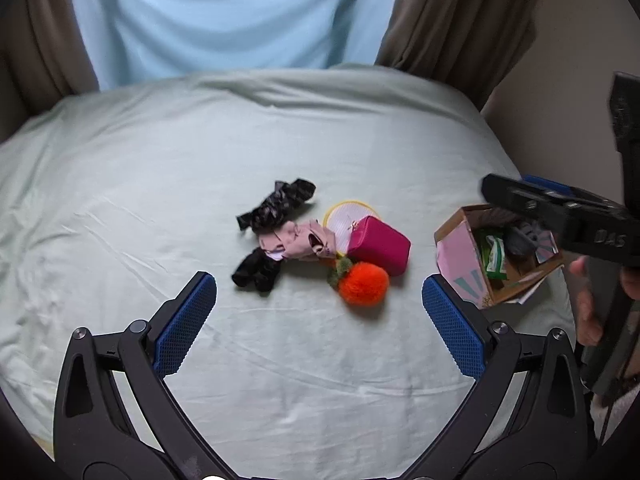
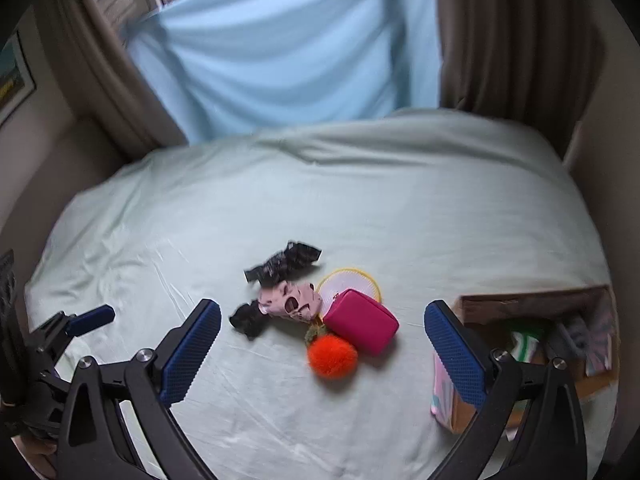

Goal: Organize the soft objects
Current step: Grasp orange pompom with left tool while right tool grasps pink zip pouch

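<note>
A small heap lies mid-bed: a black patterned cloth [image 1: 282, 203] [image 2: 286, 263], a pink crumpled cloth [image 1: 298, 240] [image 2: 290, 299], a black sock [image 1: 256, 272] [image 2: 247, 318], a magenta pouch [image 1: 378, 245] [image 2: 360, 326], an orange fluffy ball [image 1: 363, 283] [image 2: 332, 356] and a yellow-rimmed round pad [image 1: 346, 216] [image 2: 352, 284]. My left gripper [image 1: 320, 308] is open and empty, above the sheet just short of the heap. My right gripper [image 2: 322, 340] is open and empty, hovering over the ball and pouch.
An open cardboard box [image 1: 464, 256] [image 2: 532, 300] with several items inside stands at the bed's right edge. The pale green sheet [image 1: 160, 168] [image 2: 440, 200] covers the bed. Brown curtains [image 1: 460, 12] and a light blue cloth [image 1: 224, 12] hang behind.
</note>
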Motion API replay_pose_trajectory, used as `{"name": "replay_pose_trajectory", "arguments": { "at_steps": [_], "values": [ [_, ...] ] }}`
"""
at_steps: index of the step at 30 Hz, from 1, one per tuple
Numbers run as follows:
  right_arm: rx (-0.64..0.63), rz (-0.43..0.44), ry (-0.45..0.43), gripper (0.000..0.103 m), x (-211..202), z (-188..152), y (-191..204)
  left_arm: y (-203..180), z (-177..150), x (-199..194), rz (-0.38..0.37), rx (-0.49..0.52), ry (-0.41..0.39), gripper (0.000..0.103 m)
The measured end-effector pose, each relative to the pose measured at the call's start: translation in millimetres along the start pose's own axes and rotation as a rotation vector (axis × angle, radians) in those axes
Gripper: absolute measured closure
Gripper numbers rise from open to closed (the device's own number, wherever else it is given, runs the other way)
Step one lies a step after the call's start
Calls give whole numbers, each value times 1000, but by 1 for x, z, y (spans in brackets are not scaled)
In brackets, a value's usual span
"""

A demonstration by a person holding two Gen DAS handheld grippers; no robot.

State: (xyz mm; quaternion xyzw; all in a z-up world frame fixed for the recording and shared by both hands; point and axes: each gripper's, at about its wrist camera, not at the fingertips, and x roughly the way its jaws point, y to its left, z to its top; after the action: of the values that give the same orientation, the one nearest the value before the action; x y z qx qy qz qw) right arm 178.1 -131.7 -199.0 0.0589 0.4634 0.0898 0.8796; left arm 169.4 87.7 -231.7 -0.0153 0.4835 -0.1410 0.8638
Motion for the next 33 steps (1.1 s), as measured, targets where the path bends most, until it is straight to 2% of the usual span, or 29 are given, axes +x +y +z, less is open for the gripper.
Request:
{"name": "replay_pose_trajectory", "arguments": {
  "at_steps": [11, 14, 20, 25, 27, 29, 30, 33],
  "values": [
    [-190, 80, 224, 2, 141, -4, -34, -25, -27, 131, -47, -103, 72, 1],
    [-204, 112, 299, 2, 171, -10, -42, -37, -36, 162, -49, -90, 67, 1],
    [-232, 104, 410, 2, 220, -26, -55, -57, -51, 221, -38, -38, 98, 1],
    [-212, 93, 485, 2, 246, -36, -62, -60, -53, 250, -27, 3, 122, 2],
    [-196, 106, 498, 4, 252, -38, -64, -60, -53, 261, -26, 8, 146, 8],
    [-180, 126, 517, 12, 259, -39, -65, -60, -54, 275, -21, 11, 195, 31],
    [-184, 117, 521, 13, 261, -39, -66, -60, -56, 282, -8, 13, 223, 36],
    [-186, 108, 525, 19, 264, -38, -68, -61, -55, 286, 11, 30, 223, 44]
  ]
}}
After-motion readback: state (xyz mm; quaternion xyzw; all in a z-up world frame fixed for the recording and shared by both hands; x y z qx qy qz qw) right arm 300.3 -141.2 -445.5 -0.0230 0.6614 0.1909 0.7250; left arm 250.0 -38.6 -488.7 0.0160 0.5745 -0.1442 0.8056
